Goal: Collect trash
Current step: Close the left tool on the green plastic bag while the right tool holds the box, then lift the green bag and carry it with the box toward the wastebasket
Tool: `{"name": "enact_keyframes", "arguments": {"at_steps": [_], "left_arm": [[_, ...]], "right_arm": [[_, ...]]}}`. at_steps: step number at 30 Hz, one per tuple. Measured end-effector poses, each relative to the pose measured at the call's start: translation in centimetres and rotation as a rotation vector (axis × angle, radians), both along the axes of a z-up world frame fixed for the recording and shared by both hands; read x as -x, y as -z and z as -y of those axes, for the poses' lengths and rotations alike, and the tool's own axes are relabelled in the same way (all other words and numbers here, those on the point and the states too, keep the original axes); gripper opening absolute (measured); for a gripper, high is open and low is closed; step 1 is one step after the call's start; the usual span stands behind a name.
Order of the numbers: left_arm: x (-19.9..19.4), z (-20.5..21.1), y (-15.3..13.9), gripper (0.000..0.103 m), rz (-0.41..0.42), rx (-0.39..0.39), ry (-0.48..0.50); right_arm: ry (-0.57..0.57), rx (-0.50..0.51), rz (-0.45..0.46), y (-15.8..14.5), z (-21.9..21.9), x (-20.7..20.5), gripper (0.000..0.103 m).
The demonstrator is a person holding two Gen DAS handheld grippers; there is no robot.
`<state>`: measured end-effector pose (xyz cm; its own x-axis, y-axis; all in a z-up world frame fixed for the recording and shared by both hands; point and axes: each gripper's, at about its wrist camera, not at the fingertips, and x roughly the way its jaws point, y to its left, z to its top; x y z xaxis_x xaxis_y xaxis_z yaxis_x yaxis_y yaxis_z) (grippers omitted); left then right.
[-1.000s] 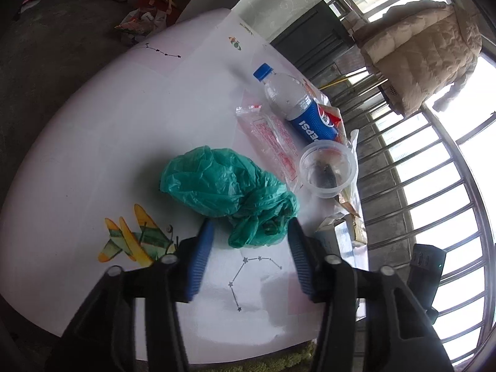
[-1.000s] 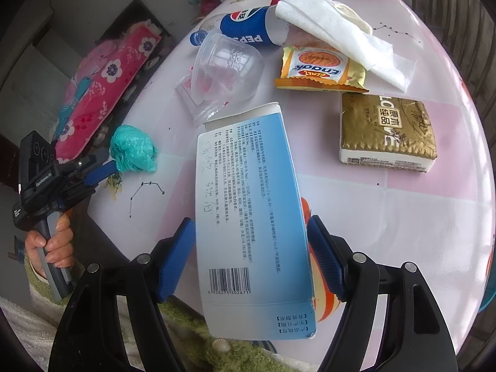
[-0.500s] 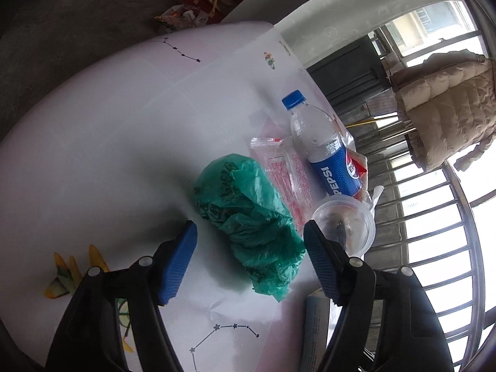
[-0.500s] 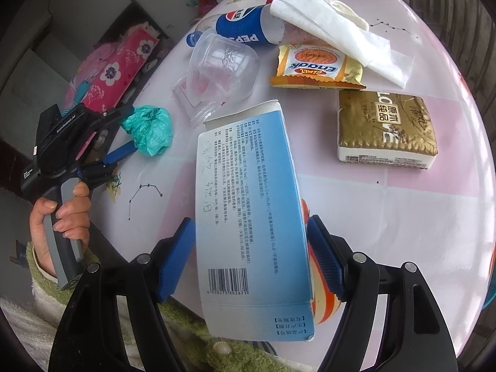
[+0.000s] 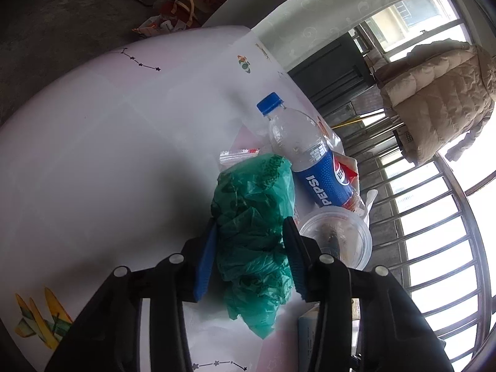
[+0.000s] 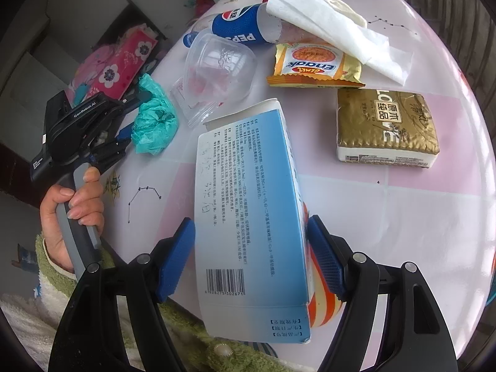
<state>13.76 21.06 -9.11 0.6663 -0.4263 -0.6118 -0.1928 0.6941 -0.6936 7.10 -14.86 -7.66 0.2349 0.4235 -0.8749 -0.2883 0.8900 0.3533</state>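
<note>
Squeezing the green bag point(image 5: 254, 232), the left tongs point(image 5: 251, 260) are pinching it on the worktop point(image 5: 108, 155), just beside the "PEPSI" bottle point(image 5: 313, 167) and a clear cup point(image 5: 338, 241). Right tongs point(image 6: 248, 257) are gripping a blue box point(image 6: 248, 210) printed with Chinese text and a barcode. Only the right view is showing the "enaak" packet point(image 6: 313, 65), gold pack point(image 6: 387, 127), tissue point(image 6: 328, 37) and "GenRobot.AI" on the left handle.

One bottle point(image 6: 245, 29), one box point(image 6: 248, 217), perhaps two packets point(image 6: 316, 65).
</note>
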Motion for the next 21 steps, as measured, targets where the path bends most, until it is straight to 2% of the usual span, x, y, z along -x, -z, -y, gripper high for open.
{"name": "enact_keyframes", "arguments": {"at_steps": [4,7,10,13,15,17,21], "left_arm": [[0.6,-0.5,-0.7,0.037,-0.013,-0.037,0.034],[2.0,-1.1,-1.2,0.037,-0.029,-0.043,0.099],[3.8,-1.0,-1.9,0.037,-0.026,-0.011,0.26],[6.0,0.5,-2.4,0.038,-0.035,-0.067,0.451],[7.2,1.6,-1.8,0.04,-0.058,-0.105,0.516],[7.8,2.3,-1.0,0.043,-0.073,-0.129,0.534],[8.0,3.0,-1.1,0.06,-0.038,-0.127,0.498]], "right_arm": [[0.003,0.001,-0.003,-0.1,0.0,-0.1,0.07],[0.003,0.001,-0.003,-0.1,0.0,-0.1,0.07],[0.005,-0.002,-0.004,-0.1,0.0,-0.1,0.07],[0.007,0.001,-0.002,0.0,0.0,-0.1,0.07],[0.014,0.002,0.001,-0.1,0.0,-0.1,0.07],[0.023,0.001,0.003,-0.1,0.0,0.0,0.07],[0.039,-0.001,0.006,0.0,0.0,0.1,0.069]]}}
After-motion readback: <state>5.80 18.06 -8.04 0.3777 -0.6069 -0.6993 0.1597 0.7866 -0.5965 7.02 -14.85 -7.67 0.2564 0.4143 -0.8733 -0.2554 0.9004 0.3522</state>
